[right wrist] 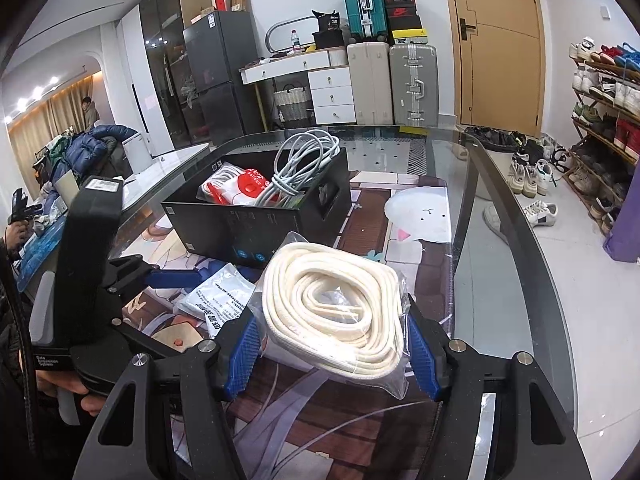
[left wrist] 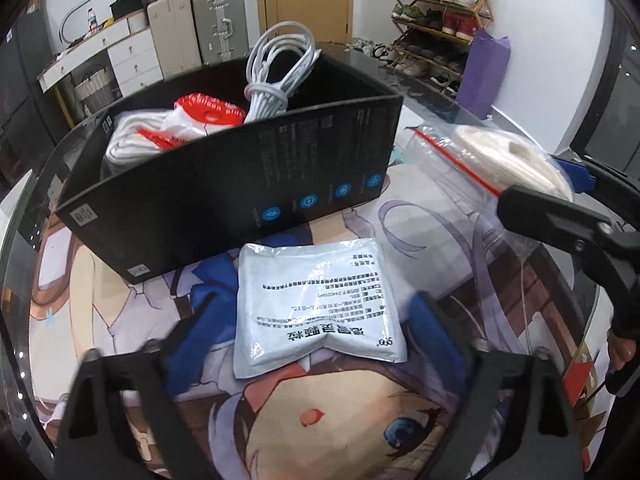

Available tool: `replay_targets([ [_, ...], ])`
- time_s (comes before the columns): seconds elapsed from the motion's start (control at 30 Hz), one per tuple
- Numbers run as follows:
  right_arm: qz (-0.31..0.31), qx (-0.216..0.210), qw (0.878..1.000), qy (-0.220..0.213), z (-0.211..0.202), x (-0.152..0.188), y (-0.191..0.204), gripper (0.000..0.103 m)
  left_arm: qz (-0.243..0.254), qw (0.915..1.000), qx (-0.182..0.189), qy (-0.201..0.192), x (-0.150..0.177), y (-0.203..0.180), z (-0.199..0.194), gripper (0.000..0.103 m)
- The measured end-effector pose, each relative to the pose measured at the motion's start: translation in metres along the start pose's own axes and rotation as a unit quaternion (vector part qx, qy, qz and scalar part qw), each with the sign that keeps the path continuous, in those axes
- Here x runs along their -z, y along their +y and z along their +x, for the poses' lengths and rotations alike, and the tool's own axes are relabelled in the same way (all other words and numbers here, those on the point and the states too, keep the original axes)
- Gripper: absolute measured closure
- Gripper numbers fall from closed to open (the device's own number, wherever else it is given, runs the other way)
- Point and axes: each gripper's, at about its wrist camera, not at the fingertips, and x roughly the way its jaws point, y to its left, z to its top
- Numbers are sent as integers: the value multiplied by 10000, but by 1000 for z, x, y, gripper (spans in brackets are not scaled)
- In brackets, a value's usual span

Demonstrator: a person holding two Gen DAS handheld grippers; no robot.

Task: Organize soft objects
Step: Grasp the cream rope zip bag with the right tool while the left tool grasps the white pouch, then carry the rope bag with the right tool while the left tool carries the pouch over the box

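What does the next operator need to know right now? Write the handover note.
Right gripper: shut on the bagged rope, held above the mat, in front of the box.
Left gripper: open, one pad either side of the white pouch, not seen pressing on it; the pouch lies flat on the mat.
Done: the red-and-white pack and the cable are in the box.
Left: put the rope in the box, then grip the pouch and add it.

The black box [left wrist: 224,184] wall hides its lower contents; the white pouch [left wrist: 316,304] print seems too blurred to read.
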Motion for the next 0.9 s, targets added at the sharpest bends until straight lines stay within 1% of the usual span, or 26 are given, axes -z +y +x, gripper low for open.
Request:
replay_targets([
  [0.07,0,-6,10000,5,1,0,0,37,10,10000,-4,-54,0,2,-3,39],
  [0.17,-2,-14,10000,0,0,1,0,37,46,9999,29,-113,2,5,-5,46],
  [0.33,-44,-34,10000,-9,1,1,4,37,22,9996,147,-239,8,12,-17,54],
  [0.5,-109,-82,9999,-27,2,0,10,37,23,9994,214,-276,11,17,-25,57],
  [0.9,-170,-112,9997,-93,-2,-1,16,37,-158,9978,302,-573,14,30,-51,58],
])
